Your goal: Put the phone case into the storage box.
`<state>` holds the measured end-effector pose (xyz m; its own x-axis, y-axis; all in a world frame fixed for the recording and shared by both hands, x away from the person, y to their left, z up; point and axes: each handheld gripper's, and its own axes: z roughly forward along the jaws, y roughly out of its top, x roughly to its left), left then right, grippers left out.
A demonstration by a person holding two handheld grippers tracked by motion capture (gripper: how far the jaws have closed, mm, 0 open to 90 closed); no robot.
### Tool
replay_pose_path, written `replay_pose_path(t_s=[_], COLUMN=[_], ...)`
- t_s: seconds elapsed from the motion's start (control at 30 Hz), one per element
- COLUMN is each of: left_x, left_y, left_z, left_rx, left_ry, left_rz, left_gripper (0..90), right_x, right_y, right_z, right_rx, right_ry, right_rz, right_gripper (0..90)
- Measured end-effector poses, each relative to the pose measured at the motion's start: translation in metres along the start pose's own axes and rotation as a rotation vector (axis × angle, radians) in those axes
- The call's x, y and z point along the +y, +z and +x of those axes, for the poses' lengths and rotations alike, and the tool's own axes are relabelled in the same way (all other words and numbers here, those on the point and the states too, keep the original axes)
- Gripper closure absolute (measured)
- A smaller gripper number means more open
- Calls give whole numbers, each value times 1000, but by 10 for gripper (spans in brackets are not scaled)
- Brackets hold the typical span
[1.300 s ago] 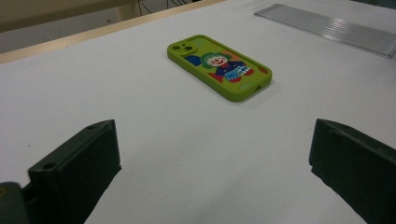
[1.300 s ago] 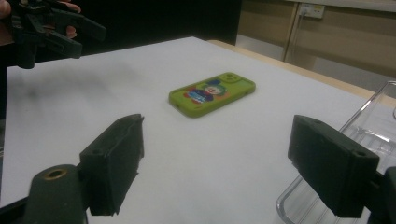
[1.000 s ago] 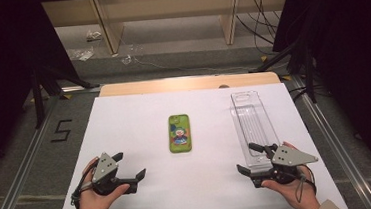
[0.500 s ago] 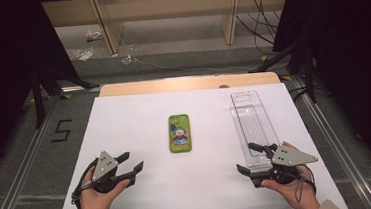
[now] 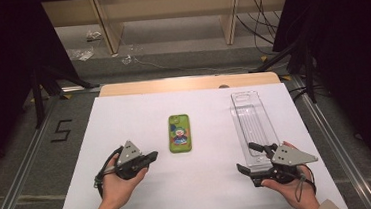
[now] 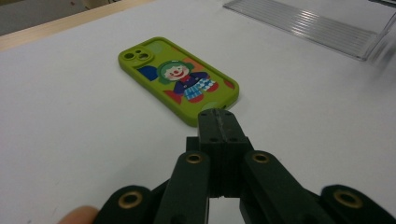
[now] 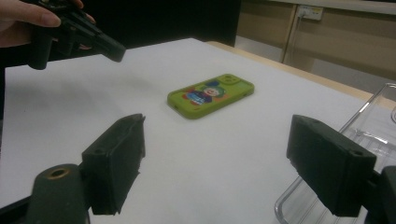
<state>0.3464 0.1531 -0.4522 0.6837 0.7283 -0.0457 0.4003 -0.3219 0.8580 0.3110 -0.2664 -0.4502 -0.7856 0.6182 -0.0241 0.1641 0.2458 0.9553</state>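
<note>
1. lying flat on the white tabletop (image 5: 205, 183), the green phone case (image 5: 180, 133) shows its clown picture face up.
2. left tongs (image 5: 152, 156) sit just beside the case's near left corner, pointing at it; their jaws have just been closing and now meet, clenched on nothing.
3. right tongs (image 5: 252, 157) rest well to the right of the case, jaws spread wide and released, nothing between them.
4. a clear plastic tray (image 5: 251, 119) lies right of the case, its near end touching the right tongs.
</note>
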Motion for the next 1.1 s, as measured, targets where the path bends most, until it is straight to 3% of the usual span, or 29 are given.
replay_pose_path(t_s=[0.3, 0.6, 0.83, 1.1], left_x=[23, 35, 40, 44], left_y=[46, 82, 113, 132], left_z=[-14, -28, -32, -34], left_rx=[-33, -51, -49, -29], left_ry=[30, 60, 49, 64], left_rz=[43, 84, 113, 156], left_gripper=[898, 898, 898, 898], right_x=[0, -1, -1, -1], right_y=[0, -1, -1, -1], right_z=[0, -1, -1, -1], right_rx=[-1, -2, 0, 2], right_ry=[2, 5, 4, 6], right_rz=[-2, -1, -3, -3], right_gripper=[208, 208, 209, 211])
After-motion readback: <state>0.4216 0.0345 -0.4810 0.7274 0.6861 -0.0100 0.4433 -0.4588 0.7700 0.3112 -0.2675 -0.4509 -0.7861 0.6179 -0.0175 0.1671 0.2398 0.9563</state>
